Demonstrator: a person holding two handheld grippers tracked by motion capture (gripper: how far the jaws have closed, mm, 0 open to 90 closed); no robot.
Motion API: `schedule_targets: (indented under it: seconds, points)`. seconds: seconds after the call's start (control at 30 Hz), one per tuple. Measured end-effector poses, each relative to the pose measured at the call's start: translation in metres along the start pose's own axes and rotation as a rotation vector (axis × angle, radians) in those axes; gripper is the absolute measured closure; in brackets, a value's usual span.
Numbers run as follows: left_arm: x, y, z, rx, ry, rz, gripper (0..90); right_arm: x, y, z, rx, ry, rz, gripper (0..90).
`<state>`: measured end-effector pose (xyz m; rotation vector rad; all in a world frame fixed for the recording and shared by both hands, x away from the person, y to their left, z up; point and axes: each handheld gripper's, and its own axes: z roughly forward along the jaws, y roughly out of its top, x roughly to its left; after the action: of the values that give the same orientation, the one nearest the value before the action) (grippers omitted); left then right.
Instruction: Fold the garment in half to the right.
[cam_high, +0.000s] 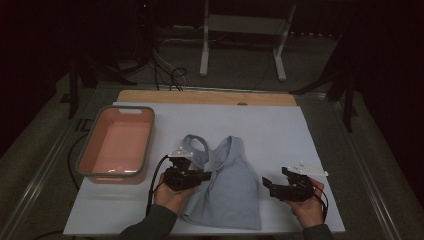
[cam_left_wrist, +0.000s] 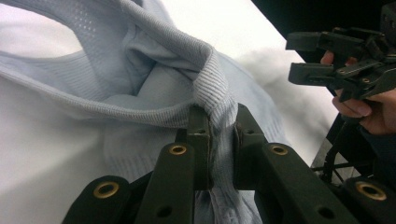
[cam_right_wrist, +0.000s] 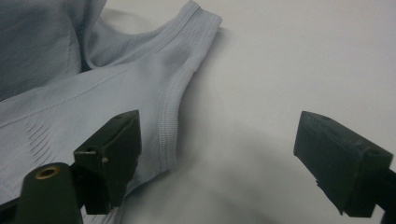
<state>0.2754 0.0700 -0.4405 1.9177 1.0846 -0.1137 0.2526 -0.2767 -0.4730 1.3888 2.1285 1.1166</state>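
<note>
Left fingers: we see the left gripper (cam_left_wrist: 219, 135) pinching a ribbed edge of the pale blue tank top (cam_left_wrist: 154, 70), the cloth bunched and squeezed between its two black fingers (cam_left_wrist: 198, 140), which stand nearly together

Left gripper: in the high view we find it (cam_high: 202, 176) over the left side of the top, pointing toward the garment's middle, with a cable trailing back past the person's left hand (cam_high: 170, 196)

Right fingers: we see the right gripper (cam_right_wrist: 224, 154) with its fingers (cam_right_wrist: 114, 149) spread wide and nothing between them; one finger sits over the top's side hem, the other over bare white surface

Right gripper: in the high view we place it (cam_high: 267, 186) just beside the right edge of the top, apart from the cloth, in the person's right hand (cam_high: 307, 207)

Tank top: we see it (cam_high: 230, 185) lying on the white surface (cam_high: 280, 130), near the front edge and about midway across, straps pointing away from the person, the left part lifted and folded inward where the fingers hold it

Bin: we note a pink bin with a grey rim (cam_high: 116, 144) on the surface, left of the top and clear of it
</note>
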Motion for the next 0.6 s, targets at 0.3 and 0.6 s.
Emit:
schedule_targets:
  seconds: [0.3,0.6]
  points:
    - [-0.013,0.009,0.016,-0.007,-0.032,0.028,82.1,0.000,0.000,0.000,0.000,0.001,0.002,15.2]
    - [-0.024,0.014,0.037,-0.002,-0.059,0.049,82.2,-0.001,-0.001,0.000,0.001,-0.001,0.005,15.3]
